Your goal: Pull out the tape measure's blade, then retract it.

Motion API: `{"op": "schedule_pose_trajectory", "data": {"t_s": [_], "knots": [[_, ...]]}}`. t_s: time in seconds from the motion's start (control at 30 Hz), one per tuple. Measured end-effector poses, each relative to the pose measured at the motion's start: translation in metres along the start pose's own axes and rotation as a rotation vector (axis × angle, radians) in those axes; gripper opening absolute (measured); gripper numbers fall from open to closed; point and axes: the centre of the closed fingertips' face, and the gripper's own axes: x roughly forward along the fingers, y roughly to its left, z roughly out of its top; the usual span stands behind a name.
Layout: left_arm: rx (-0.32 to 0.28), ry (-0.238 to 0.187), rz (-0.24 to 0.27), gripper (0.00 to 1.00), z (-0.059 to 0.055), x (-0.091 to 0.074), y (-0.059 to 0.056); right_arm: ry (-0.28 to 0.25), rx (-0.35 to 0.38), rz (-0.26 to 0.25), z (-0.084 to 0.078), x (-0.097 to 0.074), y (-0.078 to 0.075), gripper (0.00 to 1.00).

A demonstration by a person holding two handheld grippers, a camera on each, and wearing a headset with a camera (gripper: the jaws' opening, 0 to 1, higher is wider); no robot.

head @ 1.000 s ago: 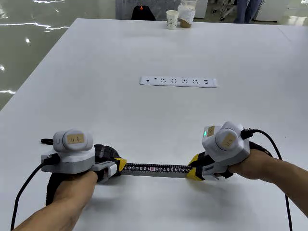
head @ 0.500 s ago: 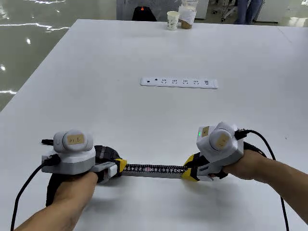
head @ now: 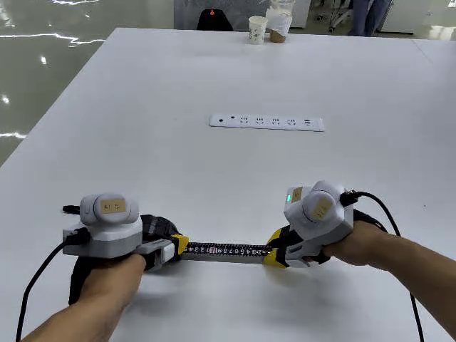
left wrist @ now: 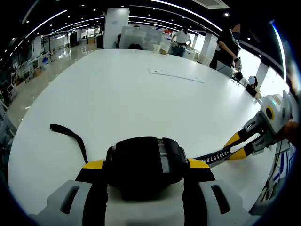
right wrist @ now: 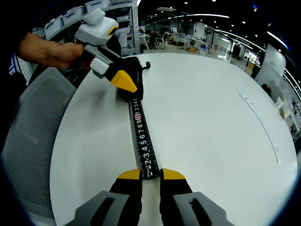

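Black rounded tape measure case (left wrist: 143, 162) is near the front edge of the white counter (head: 214, 171), clamped between the jaws of the left gripper (head: 171, 249). Its black numbered blade (head: 224, 250) runs out flat to the right gripper (head: 274, 255), whose jaws pinch the blade's tip. Far edge: white patterned paper cup (head: 257, 29), upright, contents not discernible. Just beside it, a brown cup (head: 277, 28) topped with white wrapping. White power strip (head: 266, 122) mid-counter.

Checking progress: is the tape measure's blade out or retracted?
Out: the black numbered blade spans from the black tape measure case to the right tool.
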Motion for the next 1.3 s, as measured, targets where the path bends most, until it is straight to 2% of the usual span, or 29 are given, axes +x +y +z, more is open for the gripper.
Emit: {"op": "schedule_pose_trajectory", "data": {"t_s": [1.3], "knots": [[-0.018,0.003,-0.011,0.6,0.0,-0.001,0.0,-0.023,-0.027,0.027,0.034,0.024,0.007,0.1]]}}
